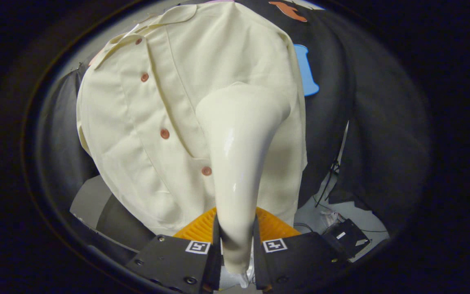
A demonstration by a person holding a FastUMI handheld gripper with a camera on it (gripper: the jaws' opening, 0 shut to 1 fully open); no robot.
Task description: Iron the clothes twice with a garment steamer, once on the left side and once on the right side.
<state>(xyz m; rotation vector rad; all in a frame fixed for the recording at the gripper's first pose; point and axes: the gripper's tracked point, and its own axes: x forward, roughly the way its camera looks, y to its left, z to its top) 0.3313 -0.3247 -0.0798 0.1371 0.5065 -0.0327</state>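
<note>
Garment steamer [239, 163] | handle clamped between both fingers of the tool [237, 249], head reaching far ahead | head lies against the cream shirt [145, 122], right of its button row [164, 133] | shirt hangs just beyond tool.

Black cloth booth wall [341, 122]; pale grey floor [353, 212] with thin black cables [327, 183] and small black box [349, 237].
</note>
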